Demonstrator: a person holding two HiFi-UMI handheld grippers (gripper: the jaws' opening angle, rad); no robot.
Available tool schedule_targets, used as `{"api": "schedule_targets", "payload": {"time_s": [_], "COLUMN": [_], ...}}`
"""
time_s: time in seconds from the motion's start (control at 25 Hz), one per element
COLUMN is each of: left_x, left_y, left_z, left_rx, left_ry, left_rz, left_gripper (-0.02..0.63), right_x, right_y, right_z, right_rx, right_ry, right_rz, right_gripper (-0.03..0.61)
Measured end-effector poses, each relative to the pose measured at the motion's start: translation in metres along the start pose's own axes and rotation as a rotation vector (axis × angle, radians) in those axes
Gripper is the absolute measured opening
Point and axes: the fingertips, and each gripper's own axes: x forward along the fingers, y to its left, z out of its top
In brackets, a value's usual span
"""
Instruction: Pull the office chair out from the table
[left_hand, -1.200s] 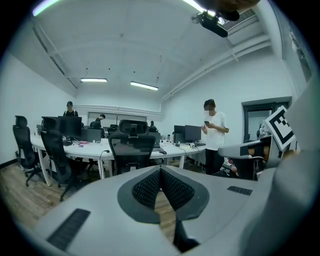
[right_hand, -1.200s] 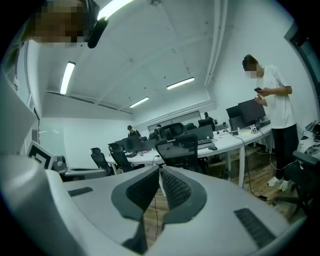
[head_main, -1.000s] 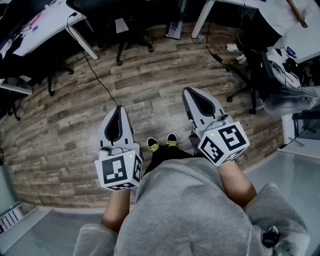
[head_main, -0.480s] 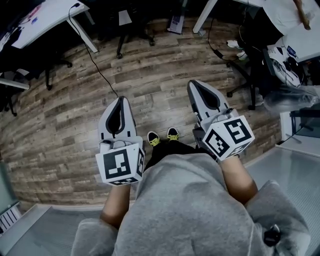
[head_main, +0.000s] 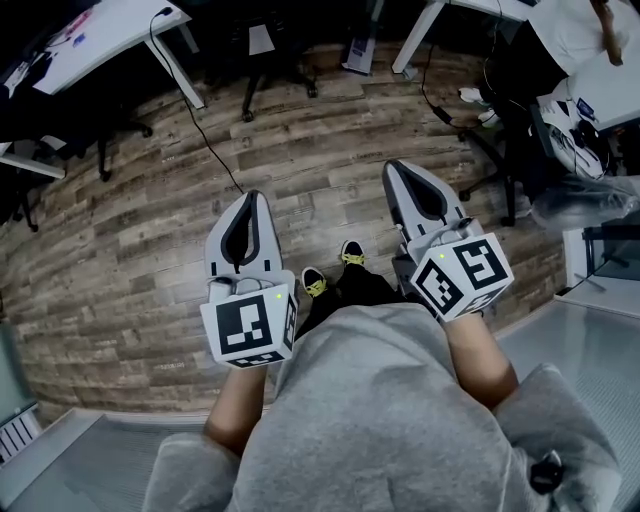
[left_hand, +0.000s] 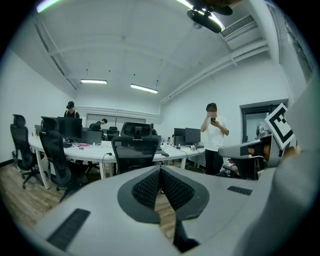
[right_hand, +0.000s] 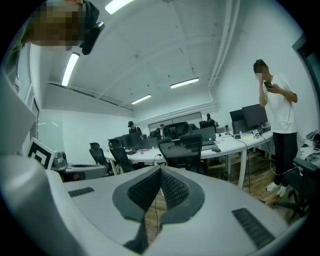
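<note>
Since the earlier frame, the wood-plank floor (head_main: 300, 150) slid down the head view and the white table (head_main: 110, 35) drew closer. Left tongs (left_hand: 160, 169) and right tongs (right_hand: 160, 169) were both closed tight and empty, ribbed dark pads meeting. The black mesh-backed office chair (left_hand: 134, 152) stood ahead of both tongs, against the table.
</note>
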Motion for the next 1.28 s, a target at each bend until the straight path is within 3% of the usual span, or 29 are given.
{"api": "schedule_targets", "payload": {"time_s": [0.72, 1.28], "left_x": [0.014, 0.059], "left_y": [0.016, 0.020], "left_z": [0.004, 0.009], "left_rx": [0.001, 0.031], "left_ry": [-0.013, 0.009], "left_rz": [0.030, 0.058], "left_gripper": [0.011, 0.011], "right_x": [0.027, 0.065], "right_y": [0.000, -0.028], "right_z": [0.002, 0.001], "right_rx": [-0.019, -0.025], "right_ry": [-0.006, 0.004], "right_rz": [0.036, 0.082], "right_gripper": [0.029, 0.029]}}
